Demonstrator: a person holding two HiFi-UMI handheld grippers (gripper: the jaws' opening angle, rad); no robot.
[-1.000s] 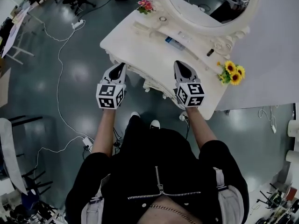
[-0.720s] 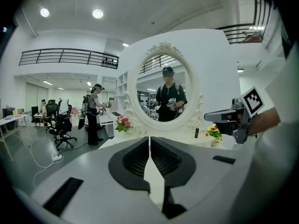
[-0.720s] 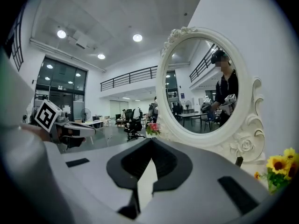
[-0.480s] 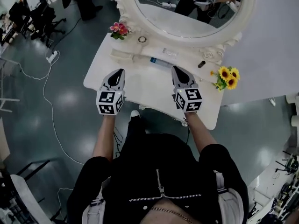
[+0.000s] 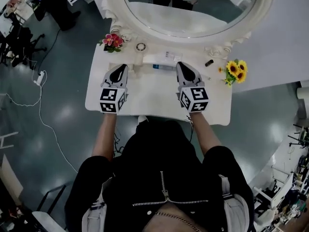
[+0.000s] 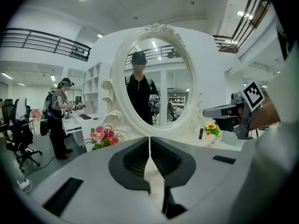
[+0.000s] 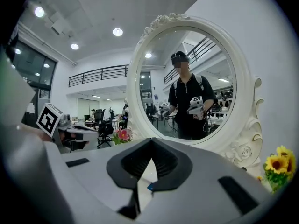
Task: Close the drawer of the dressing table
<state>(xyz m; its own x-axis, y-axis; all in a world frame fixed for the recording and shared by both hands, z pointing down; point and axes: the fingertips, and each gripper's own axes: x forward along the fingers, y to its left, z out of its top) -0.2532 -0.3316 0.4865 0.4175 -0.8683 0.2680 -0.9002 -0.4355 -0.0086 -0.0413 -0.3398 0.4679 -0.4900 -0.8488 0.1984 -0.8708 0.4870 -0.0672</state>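
Note:
The white dressing table (image 5: 145, 100) stands straight ahead, its oval mirror (image 5: 188, 8) at the back. No drawer shows; the table's front lies under the tabletop edge and my body. My left gripper (image 5: 122, 67) hovers over the left half of the tabletop, jaws shut and empty. Over the right half my right gripper (image 5: 179, 65) is held the same way, shut on nothing. In the left gripper view the closed left gripper (image 6: 149, 140) points at the mirror (image 6: 159, 85). The right gripper (image 7: 150, 143) in its own view also faces the mirror (image 7: 189, 83).
Pink flowers (image 5: 112, 40), a small ring (image 5: 140, 47), a blue-and-white tube (image 5: 161, 66), a dark stick (image 5: 209, 63) and sunflowers (image 5: 235, 70) sit along the back of the tabletop. Cables (image 5: 29, 105) cross the floor at left. A person (image 6: 58, 115) stands at a desk far left.
Both grippers have moved from the table's carved front edge to above the tabletop, still shut. The view has swung so the table now sits squarely ahead.

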